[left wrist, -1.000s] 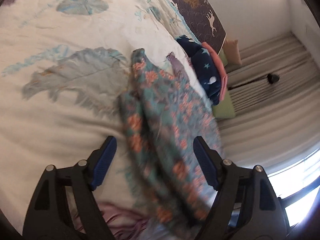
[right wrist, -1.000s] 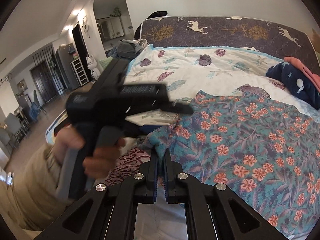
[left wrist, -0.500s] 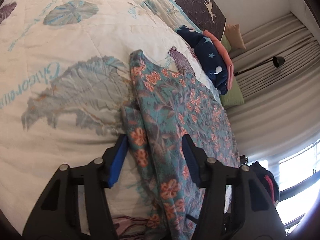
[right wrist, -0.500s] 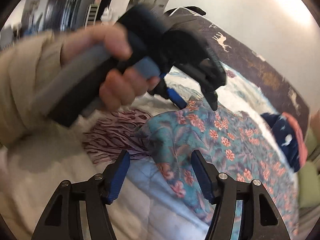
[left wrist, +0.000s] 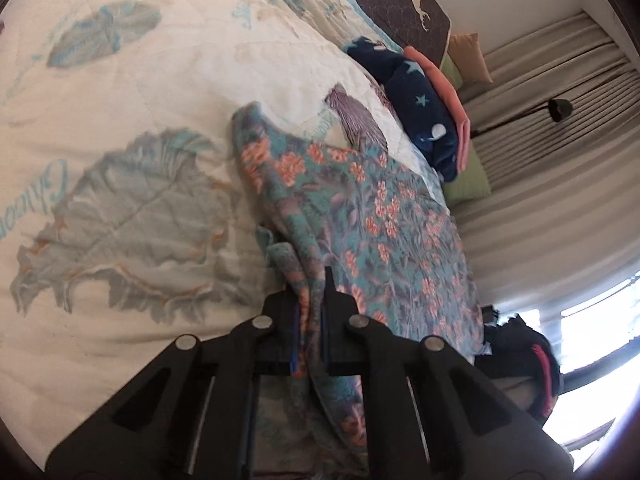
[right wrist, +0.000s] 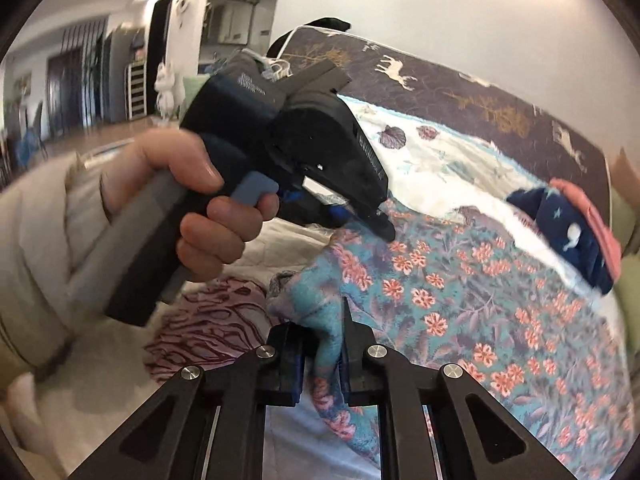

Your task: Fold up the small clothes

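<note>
You had the left gripper (left wrist: pixel 310 312) pinched on the floral garment's (left wrist: pixel 372 216) bunched edge, and the right gripper (right wrist: pixel 320 356) clamped on a nearby fold; the garment lay spread on the quilt (left wrist: pixel 140 184); uneven lifting could have slipped the fabric or skewed the fold.

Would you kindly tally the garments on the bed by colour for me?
Teal floral garment: 1
Navy star-print garment: 1
Coral-pink garment: 1
Total: 3, as far as these views show.
</note>
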`<state>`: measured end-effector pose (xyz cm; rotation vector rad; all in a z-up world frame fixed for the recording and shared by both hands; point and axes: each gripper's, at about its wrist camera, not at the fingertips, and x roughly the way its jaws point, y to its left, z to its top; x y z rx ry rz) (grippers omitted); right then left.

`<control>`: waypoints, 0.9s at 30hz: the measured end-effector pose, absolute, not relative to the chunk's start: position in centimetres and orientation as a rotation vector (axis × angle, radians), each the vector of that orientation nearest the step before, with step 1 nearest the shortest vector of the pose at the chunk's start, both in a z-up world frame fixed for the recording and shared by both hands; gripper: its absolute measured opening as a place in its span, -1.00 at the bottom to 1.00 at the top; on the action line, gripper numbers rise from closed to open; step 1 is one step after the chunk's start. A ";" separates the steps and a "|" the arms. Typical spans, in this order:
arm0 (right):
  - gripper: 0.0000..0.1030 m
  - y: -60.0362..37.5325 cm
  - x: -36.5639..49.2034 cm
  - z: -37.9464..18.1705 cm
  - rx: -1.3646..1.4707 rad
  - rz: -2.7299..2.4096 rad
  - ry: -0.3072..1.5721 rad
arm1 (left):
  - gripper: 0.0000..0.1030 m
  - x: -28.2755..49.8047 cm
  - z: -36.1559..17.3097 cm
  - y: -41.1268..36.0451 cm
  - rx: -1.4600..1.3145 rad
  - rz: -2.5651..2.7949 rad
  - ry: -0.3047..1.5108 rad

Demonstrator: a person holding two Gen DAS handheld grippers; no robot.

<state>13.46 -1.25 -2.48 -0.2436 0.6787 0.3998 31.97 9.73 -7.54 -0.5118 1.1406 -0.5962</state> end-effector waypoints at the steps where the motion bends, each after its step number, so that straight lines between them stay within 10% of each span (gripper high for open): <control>1: -0.78 -1.6 13.7 -2.4 -0.223 0.405 0.685 | -0.83 31.9 -6.8 9.3 -0.501 -0.597 1.127; 27: -0.78 -24.6 9.7 3.5 0.332 0.230 0.473 | -0.83 30.7 3.4 -15.1 -0.135 -0.777 1.084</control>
